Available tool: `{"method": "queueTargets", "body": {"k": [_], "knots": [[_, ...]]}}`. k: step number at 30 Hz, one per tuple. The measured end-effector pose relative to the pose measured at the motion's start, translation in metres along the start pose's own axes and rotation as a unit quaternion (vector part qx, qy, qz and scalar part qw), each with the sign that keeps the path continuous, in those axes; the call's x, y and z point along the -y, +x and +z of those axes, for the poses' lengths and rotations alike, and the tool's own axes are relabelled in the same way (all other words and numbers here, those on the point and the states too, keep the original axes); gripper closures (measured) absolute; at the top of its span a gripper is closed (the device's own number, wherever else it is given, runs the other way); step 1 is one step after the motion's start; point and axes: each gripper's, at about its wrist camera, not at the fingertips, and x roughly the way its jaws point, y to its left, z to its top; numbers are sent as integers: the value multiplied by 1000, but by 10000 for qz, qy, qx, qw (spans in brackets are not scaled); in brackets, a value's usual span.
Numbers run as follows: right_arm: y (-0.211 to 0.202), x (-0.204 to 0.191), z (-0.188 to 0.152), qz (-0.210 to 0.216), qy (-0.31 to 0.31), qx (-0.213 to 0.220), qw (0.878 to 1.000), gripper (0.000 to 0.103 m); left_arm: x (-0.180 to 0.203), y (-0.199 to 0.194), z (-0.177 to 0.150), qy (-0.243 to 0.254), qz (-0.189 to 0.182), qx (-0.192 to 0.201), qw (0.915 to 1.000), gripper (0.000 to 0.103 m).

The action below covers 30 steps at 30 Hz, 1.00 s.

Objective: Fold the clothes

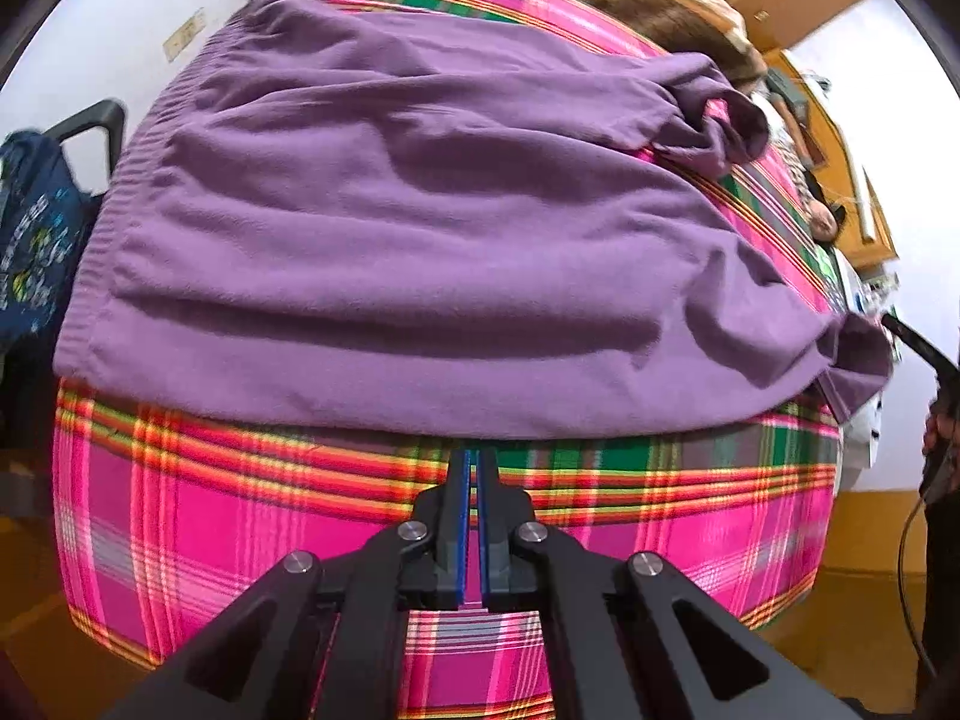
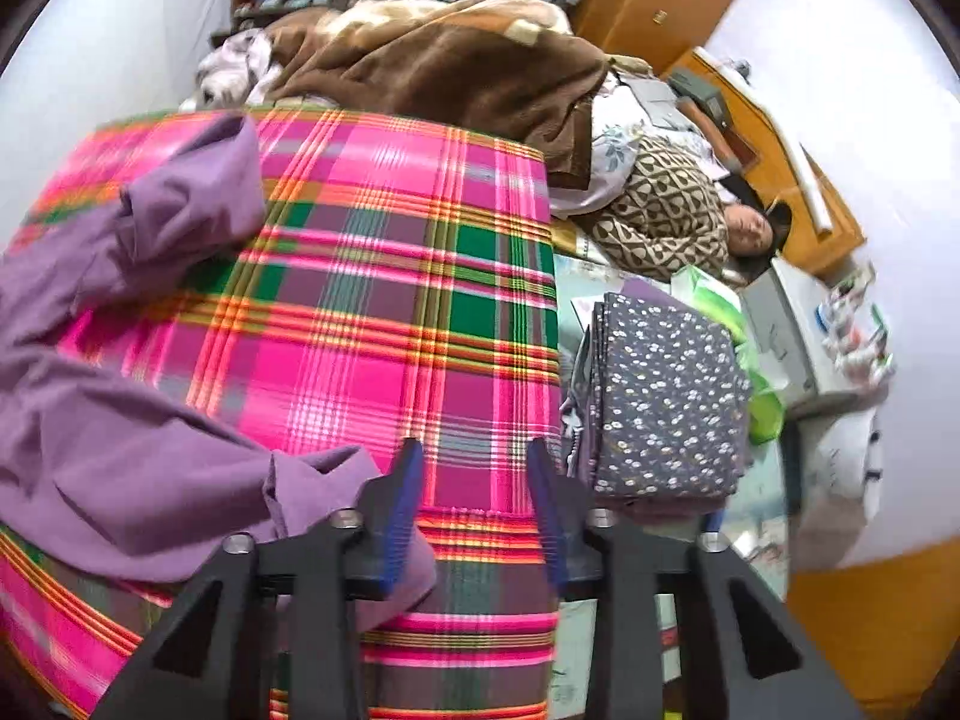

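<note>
Left tongs (image 1: 472,456): jaws pressed together, nothing between them, poised over bare plaid cover (image 1: 240,516) just short of the near edge of the purple garment (image 1: 384,252). Right tongs (image 2: 474,450): jaws standing apart, empty, over open plaid, with the garment's nearest sleeve end (image 2: 336,480) lying just beside the left-hand finger and partly beneath the linkage; no contact with the pads is evident. The garment lies spread on the plaid-covered bed, its long axis running across the left wrist view, ribbed hem toward the left, both sleeves bunched toward the right. Judgement: the coming move turns on that near sleeve, which lies to the left of the right tongs and close; the right hand is plainly the nearer, while the left tongs face the body's long near edge. The second sleeve (image 2: 198,180) lies further off, toward the far side. Room: a broad stretch of bare plaid lies ahead of the right tongs, ending at the cover's right edge, beyond which sits a folded floral stack (image 2: 666,396). A brown blanket (image 2: 456,66) bounds the far end.
</note>
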Motion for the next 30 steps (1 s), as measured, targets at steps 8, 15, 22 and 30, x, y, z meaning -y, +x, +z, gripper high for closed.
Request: {"method": "queueTargets", "body": {"k": [8,15,22,30], "knots": [[-14,-86,-66,1618,-407,-275,9856,65,-27,-3,-5,-683,269,64,9973,103],[-1,-151,-104,2170,-944,-660,9693,65,-45,-6,-18,-1047,520,109,9931,99],[-12,-214,-131,1569,-3271,226,9316,65,-63,-7,-29,-1422,271,175,9893,95],[-7,-232,-131,1344,-3983,547,9057,65,-93,-4,-18,-2245,-232,447,9732,83]]}}
